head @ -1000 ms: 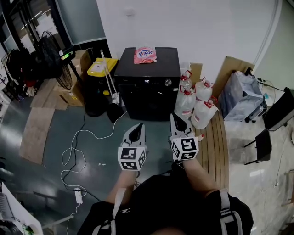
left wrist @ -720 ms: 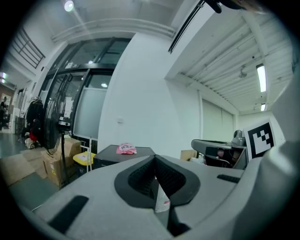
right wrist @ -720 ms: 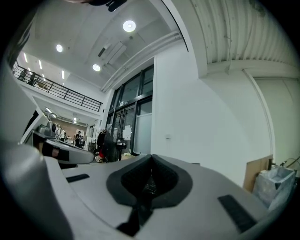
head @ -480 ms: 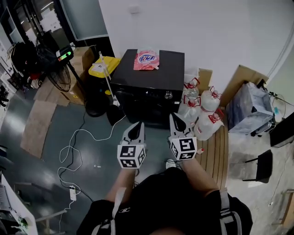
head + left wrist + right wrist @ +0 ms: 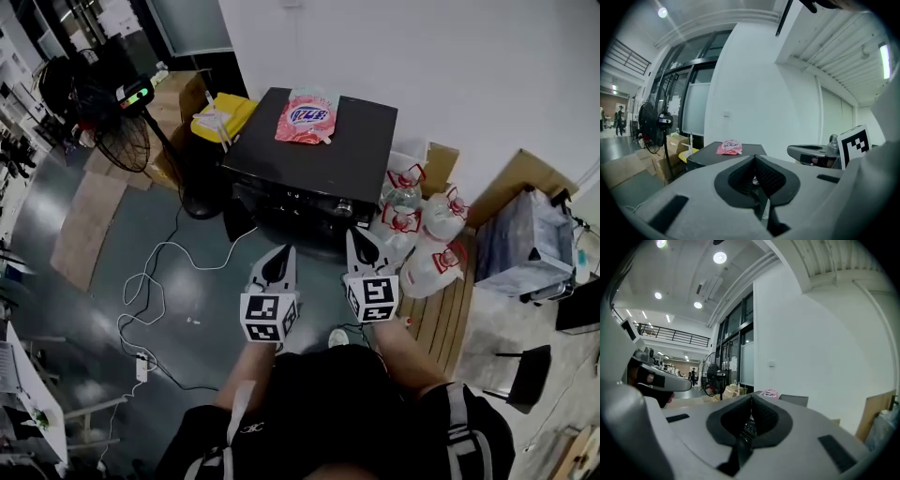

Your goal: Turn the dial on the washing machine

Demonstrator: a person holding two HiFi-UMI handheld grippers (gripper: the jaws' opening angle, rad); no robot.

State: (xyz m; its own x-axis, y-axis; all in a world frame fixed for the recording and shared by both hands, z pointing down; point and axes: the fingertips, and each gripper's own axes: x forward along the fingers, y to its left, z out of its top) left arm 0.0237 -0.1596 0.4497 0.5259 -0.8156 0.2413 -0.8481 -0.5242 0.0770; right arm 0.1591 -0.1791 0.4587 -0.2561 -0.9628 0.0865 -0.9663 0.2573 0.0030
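The black washing machine (image 5: 319,159) stands against the white wall, and its small round dial (image 5: 344,206) shows on the front panel. A pink bag (image 5: 307,117) lies on its top. My left gripper (image 5: 283,253) and right gripper (image 5: 354,236) are held side by side in front of the machine, some way short of it, both shut and empty. In the left gripper view the shut jaws (image 5: 754,157) point at the machine's top (image 5: 712,153) and the pink bag (image 5: 729,146). In the right gripper view the jaws (image 5: 751,397) are closed too, with the bag (image 5: 769,393) beyond them.
Several water jugs (image 5: 422,234) stand right of the machine on a wooden pallet (image 5: 436,323). A yellow-lidded bin (image 5: 223,117), a standing fan (image 5: 112,131) and cardboard boxes are on the left. A white cable (image 5: 155,291) snakes over the floor. A wrapped bundle (image 5: 530,253) sits at the right.
The person has walked toward the washing machine, which now sits lower and nearer in the head view. Both grippers stay shut, side by side.
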